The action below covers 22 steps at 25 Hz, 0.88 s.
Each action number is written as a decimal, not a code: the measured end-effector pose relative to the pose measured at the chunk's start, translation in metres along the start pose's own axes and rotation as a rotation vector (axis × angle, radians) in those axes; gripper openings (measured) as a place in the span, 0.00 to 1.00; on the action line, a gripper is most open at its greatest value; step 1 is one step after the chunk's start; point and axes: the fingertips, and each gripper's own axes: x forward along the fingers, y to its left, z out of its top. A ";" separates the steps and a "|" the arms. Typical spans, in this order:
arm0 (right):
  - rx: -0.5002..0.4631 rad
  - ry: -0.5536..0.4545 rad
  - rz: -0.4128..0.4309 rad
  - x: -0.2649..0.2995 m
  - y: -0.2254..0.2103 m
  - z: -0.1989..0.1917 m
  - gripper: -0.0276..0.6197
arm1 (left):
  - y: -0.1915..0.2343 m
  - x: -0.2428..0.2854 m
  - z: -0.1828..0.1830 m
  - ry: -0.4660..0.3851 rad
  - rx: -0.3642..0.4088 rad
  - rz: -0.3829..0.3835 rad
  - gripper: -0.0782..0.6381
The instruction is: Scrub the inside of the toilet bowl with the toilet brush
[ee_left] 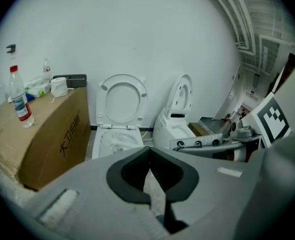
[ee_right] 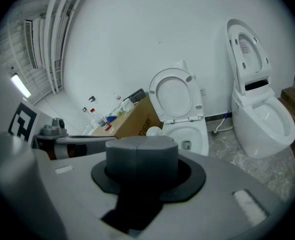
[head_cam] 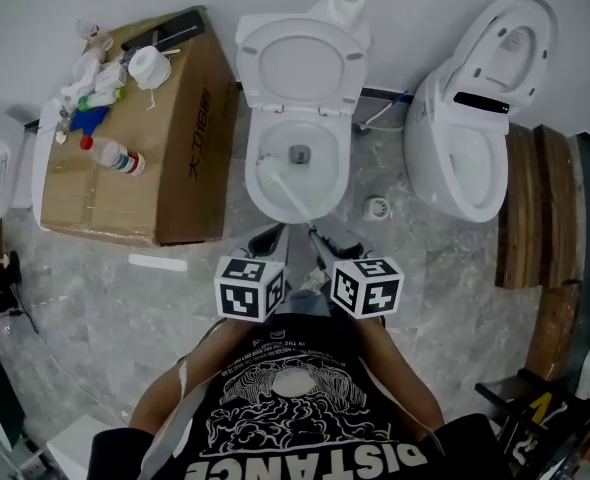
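Marble floor [head_cam: 105,298] and a white wall fill the head view. Two toilets stand at that wall, both with lids up. The brush [head_cam: 275,176] has its head inside the bowl of the near toilet [head_cam: 258,196], and its handle slants back to my right gripper [head_cam: 321,236]. My left gripper [head_cam: 267,238] hangs just beside it. I count one brush, one box [head_cam: 175,168] with two bottles [head_cam: 115,155] on top, and one spare toilet [head_cam: 430,158] to the right. My worry is that I hold only the tail of a long handle. A hard stroke could twist it in the jaws or flick water over the rim onto the floor.

Left gripper view: these jaws are pressed together at the tips with nothing between them. Both toilets show, and the brush head sits in the bowl. This side is idle and close to the other gripper, so a wide swing could knock the two together or clip the rim.

Right gripper view: these jaws are clamped together, and I judge they pinch the handle. The handle itself is hidden behind them; only the white head peeks above, by the bowl. I cannot watch the grip from here, so a slip might go unnoticed. I again count two toilets and one box.
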 end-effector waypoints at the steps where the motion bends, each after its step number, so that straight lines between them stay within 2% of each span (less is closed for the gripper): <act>1: -0.003 0.001 0.007 0.002 -0.003 0.003 0.28 | 0.000 0.003 0.005 -0.007 0.001 0.013 0.10; 6: -0.003 0.032 0.021 0.012 -0.019 0.003 0.28 | -0.016 0.015 0.030 -0.052 0.033 0.031 0.10; 12: 0.036 0.054 0.035 0.021 -0.029 -0.006 0.28 | -0.023 0.023 0.037 -0.053 0.055 0.034 0.10; 22: 0.115 0.075 -0.034 0.051 -0.060 -0.017 0.28 | 0.011 0.053 0.019 0.035 0.044 0.016 0.10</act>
